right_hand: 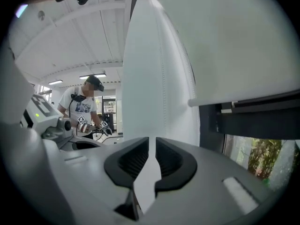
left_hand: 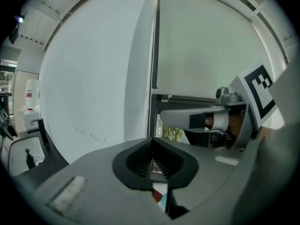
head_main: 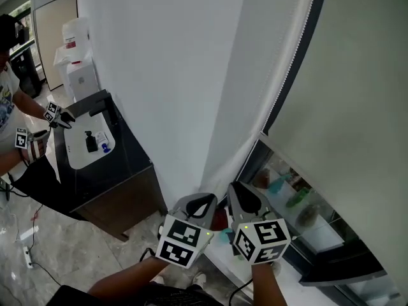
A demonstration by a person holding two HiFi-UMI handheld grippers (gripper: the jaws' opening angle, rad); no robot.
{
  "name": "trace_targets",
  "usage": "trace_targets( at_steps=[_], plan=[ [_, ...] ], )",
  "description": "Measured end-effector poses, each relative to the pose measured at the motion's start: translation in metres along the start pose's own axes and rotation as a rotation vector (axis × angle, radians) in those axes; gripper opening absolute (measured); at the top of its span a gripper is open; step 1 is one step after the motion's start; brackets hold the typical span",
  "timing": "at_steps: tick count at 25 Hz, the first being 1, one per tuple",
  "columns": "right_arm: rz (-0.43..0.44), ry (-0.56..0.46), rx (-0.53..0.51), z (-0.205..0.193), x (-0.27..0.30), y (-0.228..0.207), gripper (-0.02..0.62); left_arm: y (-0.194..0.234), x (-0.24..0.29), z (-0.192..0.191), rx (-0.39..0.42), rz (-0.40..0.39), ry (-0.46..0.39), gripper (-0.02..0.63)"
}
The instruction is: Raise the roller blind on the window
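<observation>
**Both grippers low beside a lowered blind**

The roller blind (head_main: 344, 107) hangs most of the way down over the window (head_main: 305, 217), with only a strip of glass showing under its bottom edge. Just left of the blind, a bead chain (head_main: 294, 59) hangs down along the edge of the white wall (head_main: 166, 75).

The left gripper (head_main: 203, 203) and the right gripper (head_main: 242, 193) are side by side, below and to the left of the blind's lower corner. Both point up towards it.

In the left gripper view the jaws are pressed together. The chain runs down to their seam, but whether it is pinched there cannot be told. In the right gripper view the jaws stand a narrow slit apart. Only white shows through the slit, and nothing can be made out in their grip.

Far left of the blind, beyond the wall, stands a dark desk (head_main: 121, 164). Another person (head_main: 9, 101) works at it with grippers of their own.
</observation>
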State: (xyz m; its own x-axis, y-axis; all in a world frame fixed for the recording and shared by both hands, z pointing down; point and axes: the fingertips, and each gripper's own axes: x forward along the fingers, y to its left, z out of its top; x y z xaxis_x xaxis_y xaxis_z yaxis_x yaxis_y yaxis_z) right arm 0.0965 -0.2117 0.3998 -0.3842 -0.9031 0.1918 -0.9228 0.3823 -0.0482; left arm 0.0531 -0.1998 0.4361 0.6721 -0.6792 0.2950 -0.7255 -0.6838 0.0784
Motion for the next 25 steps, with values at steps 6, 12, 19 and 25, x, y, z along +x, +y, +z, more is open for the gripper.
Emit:
trace_targets(
  at_steps=[6,12,19,25],
  plan=[
    [0.087,-0.029,-0.038,0.023,0.024,-0.012,0.046,0.003,0.006,0.01,-0.006,0.052,-0.016,0.005],
    [0.167,-0.051,-0.067,0.044,0.044,-0.021,0.063,0.006,0.006,0.019,-0.018,0.099,-0.025,0.005],
    [0.249,-0.045,-0.104,0.049,0.057,-0.022,0.069,0.007,0.005,0.03,-0.035,0.128,-0.063,0.005],
    [0.286,-0.05,-0.155,0.045,0.06,-0.016,0.049,0.007,-0.002,0.041,-0.036,0.114,-0.095,0.005]
  ],
)
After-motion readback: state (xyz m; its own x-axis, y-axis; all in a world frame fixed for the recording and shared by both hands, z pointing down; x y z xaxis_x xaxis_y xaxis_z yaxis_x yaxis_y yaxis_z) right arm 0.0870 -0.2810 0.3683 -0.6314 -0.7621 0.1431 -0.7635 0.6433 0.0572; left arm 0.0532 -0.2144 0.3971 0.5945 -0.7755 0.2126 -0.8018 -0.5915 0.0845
